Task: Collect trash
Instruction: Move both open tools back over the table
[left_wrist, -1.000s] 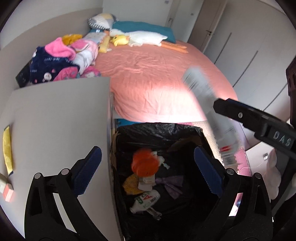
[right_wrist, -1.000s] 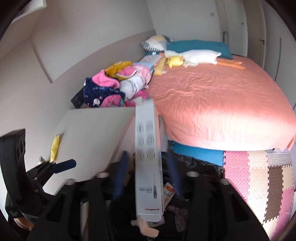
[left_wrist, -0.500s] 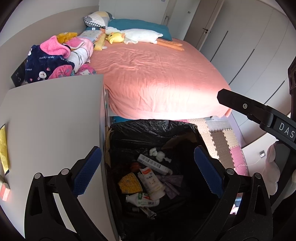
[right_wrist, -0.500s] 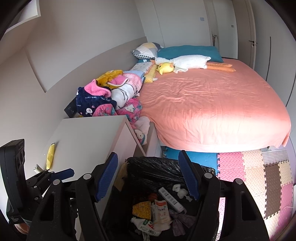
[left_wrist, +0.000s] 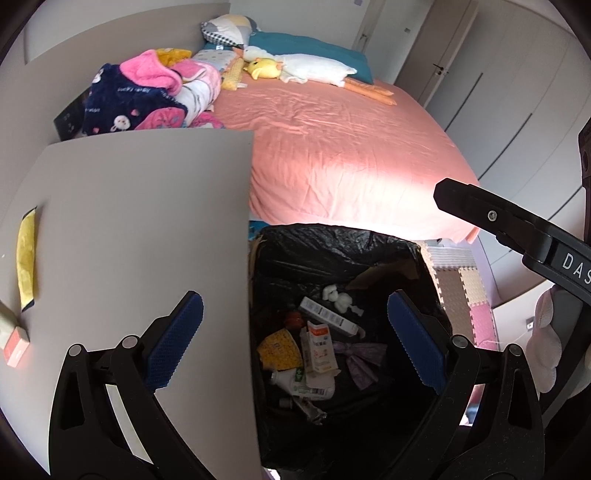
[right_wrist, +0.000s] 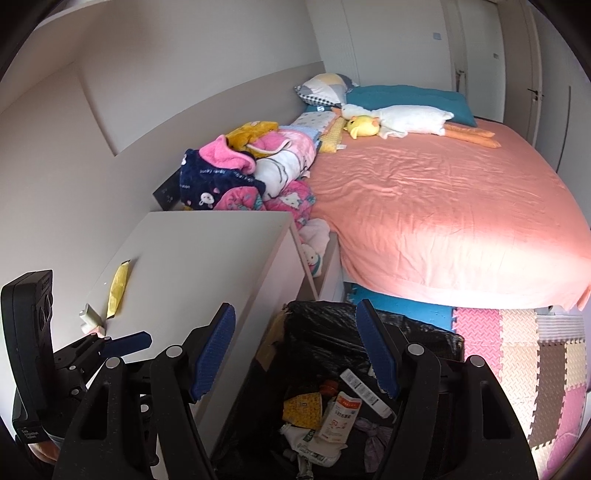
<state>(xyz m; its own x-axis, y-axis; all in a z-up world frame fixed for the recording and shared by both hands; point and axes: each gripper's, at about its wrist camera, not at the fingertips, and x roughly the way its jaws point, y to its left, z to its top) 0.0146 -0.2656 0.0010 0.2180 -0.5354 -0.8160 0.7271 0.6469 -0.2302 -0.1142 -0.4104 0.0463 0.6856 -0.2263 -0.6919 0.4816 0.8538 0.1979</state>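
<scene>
Beside the black-lined trash bin, the white counter carries a thin yellow wrapper, probably light and limp, best pinched mid-length; both left gripper and right gripper fingers stand open, empty.

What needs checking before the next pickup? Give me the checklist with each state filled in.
1. Left hand-held gripper empty, jaws apart: ok.
2. Right hand-held gripper empty, jaws apart: ok.
3. Trash bin open, liner in place, room left inside: ok.
4. Long white box lying inside the bin: ok.
5. Trash left on the table: not ok. A yellow wrapper and a small red-and-white box lie at its left edge.
6. Trash on the floor beside the bin: cannot tell, mostly hidden.
</scene>
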